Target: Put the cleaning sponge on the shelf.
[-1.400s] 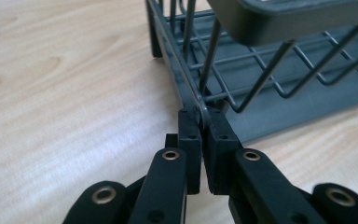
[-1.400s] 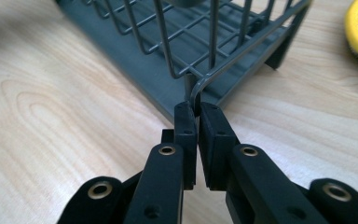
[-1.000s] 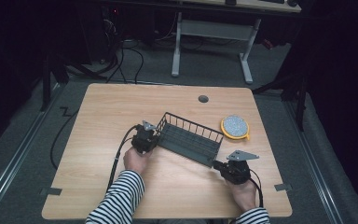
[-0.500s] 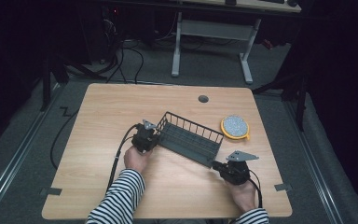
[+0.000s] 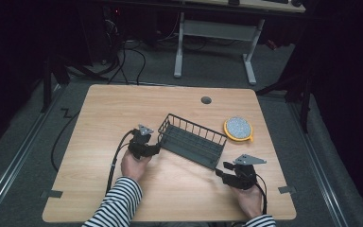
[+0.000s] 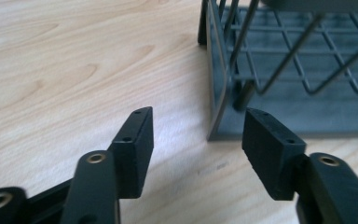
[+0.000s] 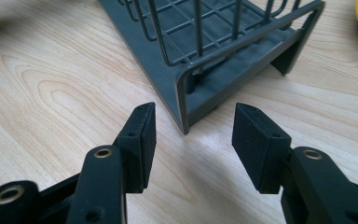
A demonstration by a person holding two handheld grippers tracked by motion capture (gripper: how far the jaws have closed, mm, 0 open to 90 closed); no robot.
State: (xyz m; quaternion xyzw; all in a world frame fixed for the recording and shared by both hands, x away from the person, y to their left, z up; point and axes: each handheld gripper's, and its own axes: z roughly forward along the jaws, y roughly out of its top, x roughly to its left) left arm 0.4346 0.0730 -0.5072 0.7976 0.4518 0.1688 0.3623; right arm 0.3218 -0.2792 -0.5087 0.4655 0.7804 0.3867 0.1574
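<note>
High view shows almost nothing changed over the last second: the dark wire rack [image 5: 192, 140] sits mid-frame on the worktop [image 5: 104, 113], left claw [image 5: 153, 147] and right claw [image 5: 221, 170] both released at its ends, suggesting a two-handed grasp is pending.

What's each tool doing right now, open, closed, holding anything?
Left tool: open, holding nothing, jaws just short of the end of the wire rack.
Right tool: open, holding nothing, jaws just short of the rack's other end.
</note>
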